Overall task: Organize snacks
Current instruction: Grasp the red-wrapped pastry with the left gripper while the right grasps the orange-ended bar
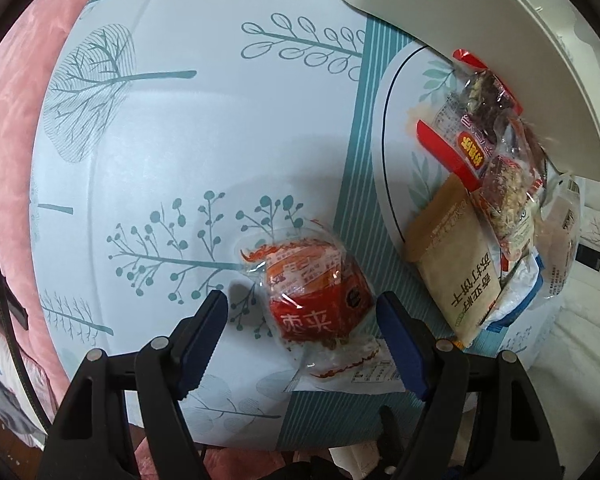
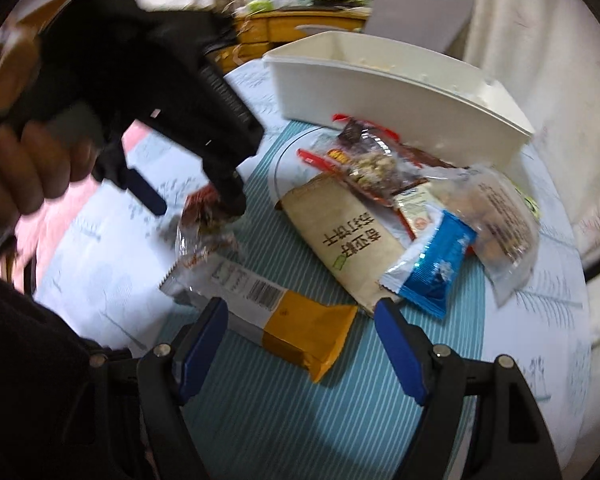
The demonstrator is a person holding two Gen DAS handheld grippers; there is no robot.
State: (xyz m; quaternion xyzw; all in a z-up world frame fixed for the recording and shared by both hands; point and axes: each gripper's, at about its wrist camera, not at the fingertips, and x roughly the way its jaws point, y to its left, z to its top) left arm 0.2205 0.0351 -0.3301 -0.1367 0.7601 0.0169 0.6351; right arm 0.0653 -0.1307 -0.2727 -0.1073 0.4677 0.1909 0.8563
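Note:
In the left wrist view a red snack packet in a clear wrapper lies on the tree-print tablecloth. My left gripper stands open around it, pads apart from the wrapper. The right wrist view shows that left gripper, held by a hand, over the red packet. My right gripper is open just above a yellow and white bar packet. A pile holds a beige cracker packet, a blue packet and clear bags.
A long white plastic box stands behind the pile, at the top right in the left wrist view. A teal striped mat lies under the snacks. Pink fabric borders the table's left side. A grey chair stands beyond.

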